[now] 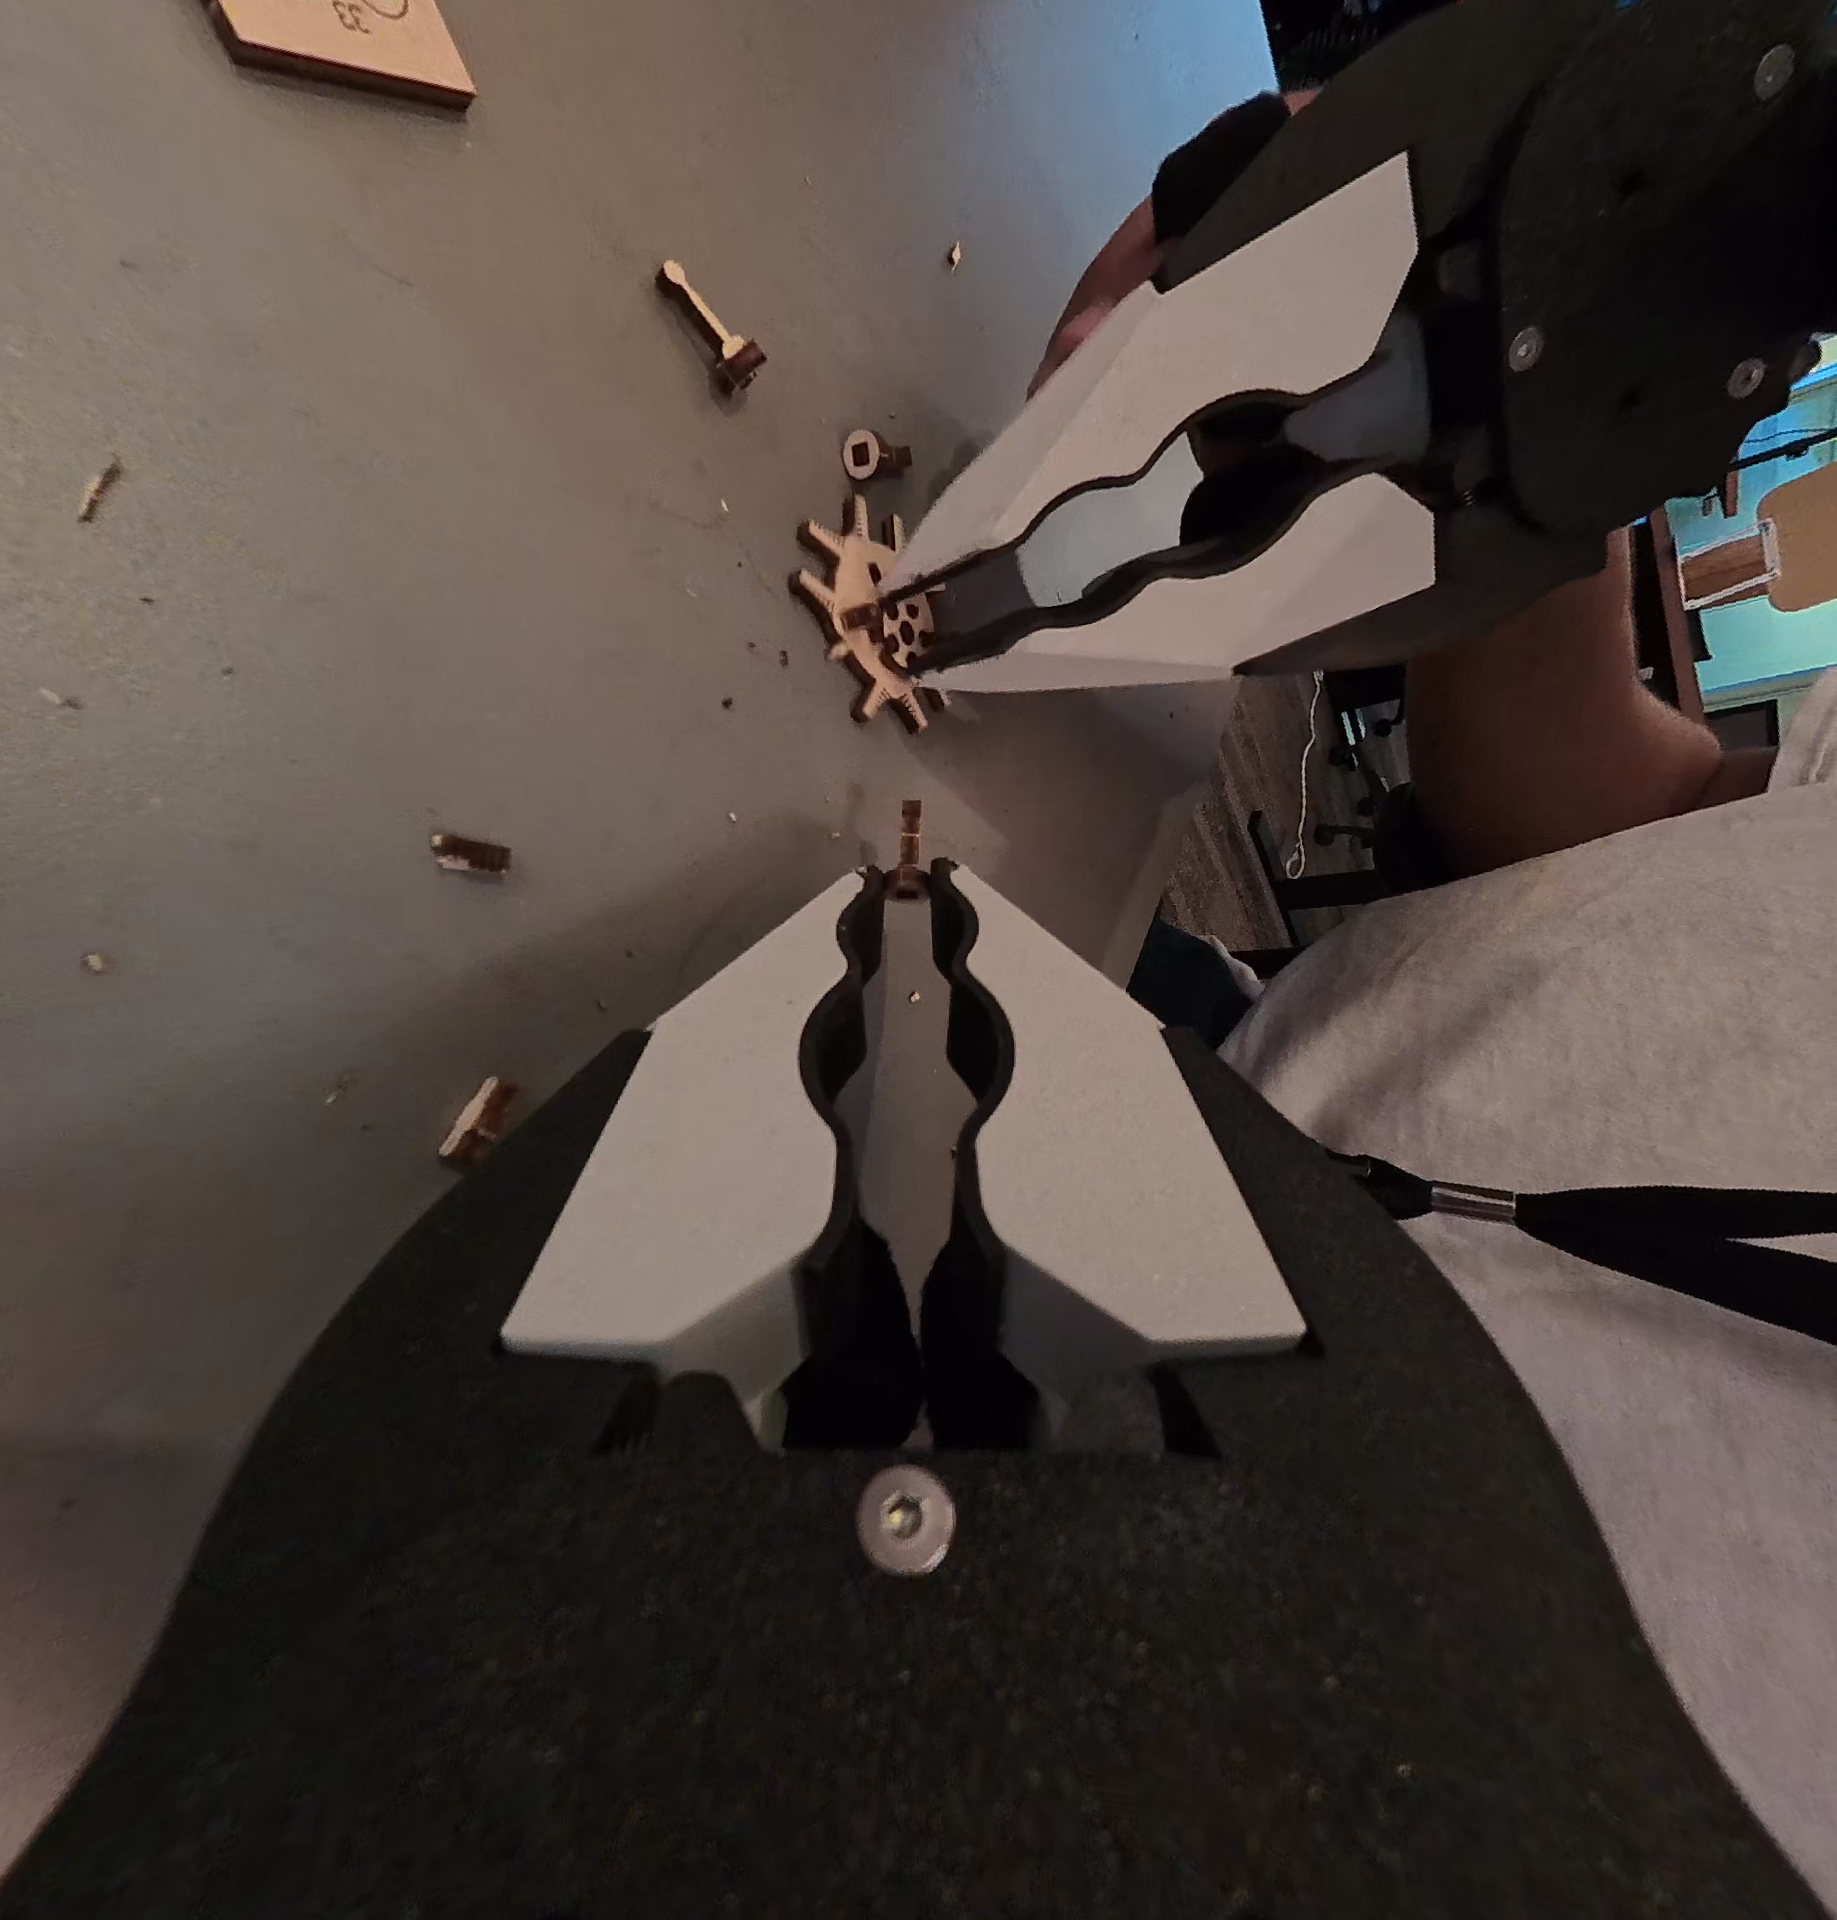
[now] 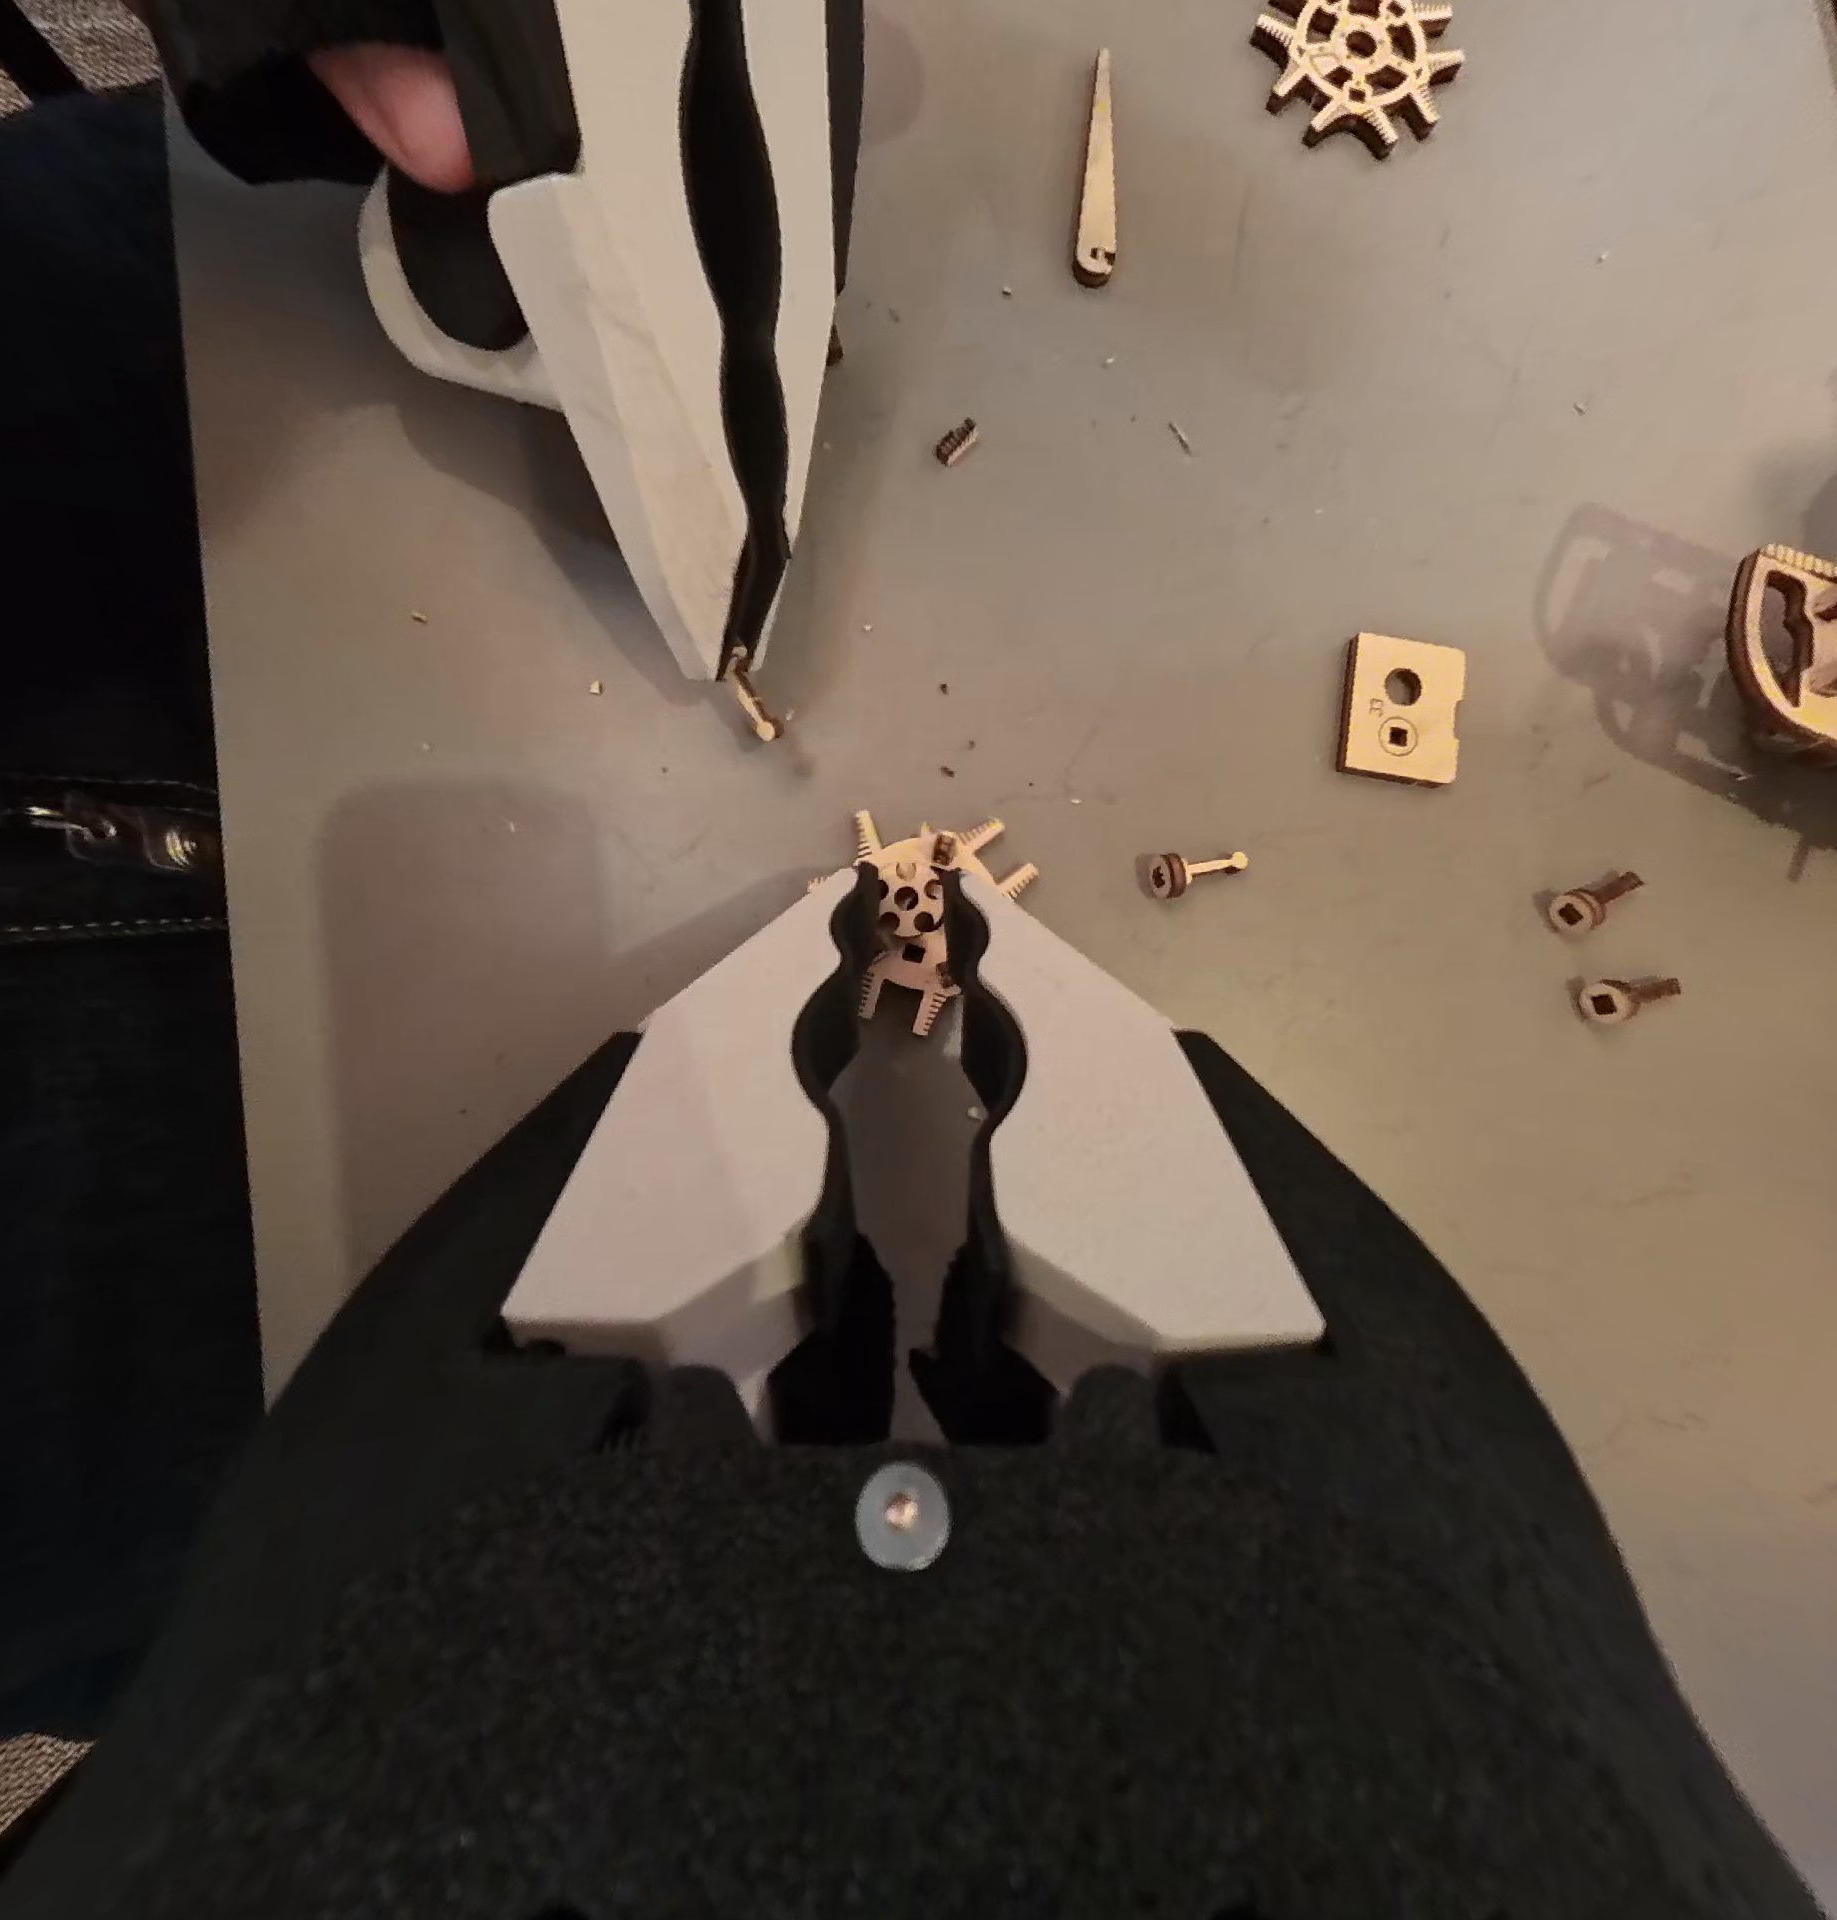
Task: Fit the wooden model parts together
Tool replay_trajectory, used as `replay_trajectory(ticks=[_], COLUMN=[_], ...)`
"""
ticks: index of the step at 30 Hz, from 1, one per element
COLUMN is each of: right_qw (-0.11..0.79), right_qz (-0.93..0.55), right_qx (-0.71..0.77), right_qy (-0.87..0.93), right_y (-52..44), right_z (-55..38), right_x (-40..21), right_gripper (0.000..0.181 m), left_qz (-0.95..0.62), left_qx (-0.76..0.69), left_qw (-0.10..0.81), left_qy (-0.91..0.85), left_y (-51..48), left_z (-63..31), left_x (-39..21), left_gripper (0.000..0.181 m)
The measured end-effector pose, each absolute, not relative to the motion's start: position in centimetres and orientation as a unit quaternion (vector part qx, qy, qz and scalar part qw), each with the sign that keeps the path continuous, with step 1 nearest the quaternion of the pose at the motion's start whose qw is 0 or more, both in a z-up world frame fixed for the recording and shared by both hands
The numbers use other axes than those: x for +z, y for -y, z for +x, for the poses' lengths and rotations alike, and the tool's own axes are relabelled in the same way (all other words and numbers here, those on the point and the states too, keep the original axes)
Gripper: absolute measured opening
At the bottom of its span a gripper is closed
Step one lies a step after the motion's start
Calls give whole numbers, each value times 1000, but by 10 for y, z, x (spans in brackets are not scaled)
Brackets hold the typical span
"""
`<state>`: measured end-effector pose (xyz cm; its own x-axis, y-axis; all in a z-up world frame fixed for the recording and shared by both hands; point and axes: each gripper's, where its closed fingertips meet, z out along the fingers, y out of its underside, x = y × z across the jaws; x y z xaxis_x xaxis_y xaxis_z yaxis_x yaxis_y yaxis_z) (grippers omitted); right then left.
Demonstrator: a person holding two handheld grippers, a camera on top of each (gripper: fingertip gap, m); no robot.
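Wooden and very small, the pin (image 1: 908, 854) is sitting pinched at its base between the tips of the left hand-held gripper (image 1: 906, 881), with most of its length sticking out beyond them; in the right wrist view the same pin (image 2: 756, 709) is pointing down and toward the wheel, its free end close to the grey table (image 2: 1309, 416). Whether it is touching the surface I cannot tell.

Moving rightward, the right hand-held gripper (image 2: 909, 904) is clamped across the toothed wheel (image 2: 912, 914), its fingers pressing on either side of the round hub with its ring of small holes and one square hole. From the left wrist view the wheel (image 1: 860, 613) is lying low against the table, spokes fanned out past the fingertips.

The step in hand is probably seating the pin in one of the hub holes. To do it well, the right side should be keeping the wheel flat and motionless while the left is lining the pin's axis square to the hub face before pressing, since so thin a peg is likely to snap or skid if it goes in tilted.

Farther right, spare parts are lying apart: a square plate (image 2: 1402, 724), short hubbed pegs (image 2: 1589, 902), and a second wheel (image 2: 1358, 64) near the top.
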<state>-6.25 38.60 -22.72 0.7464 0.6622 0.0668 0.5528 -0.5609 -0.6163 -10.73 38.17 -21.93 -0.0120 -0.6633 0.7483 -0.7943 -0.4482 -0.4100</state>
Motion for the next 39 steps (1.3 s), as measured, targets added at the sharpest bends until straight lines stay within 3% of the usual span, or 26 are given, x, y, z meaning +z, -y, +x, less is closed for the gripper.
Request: replay_trajectory(ticks=[39], right_qw=[310], right_qz=[-859], right_qx=[124], right_qy=[387], right_y=[-388], right_z=[-60], right_x=[-226], right_gripper=[11], left_qz=[698], left_qx=[485], left_qw=[68], left_qy=[523], left_y=[-382], left_z=[-108], left_x=[-219], left_gripper=[6])
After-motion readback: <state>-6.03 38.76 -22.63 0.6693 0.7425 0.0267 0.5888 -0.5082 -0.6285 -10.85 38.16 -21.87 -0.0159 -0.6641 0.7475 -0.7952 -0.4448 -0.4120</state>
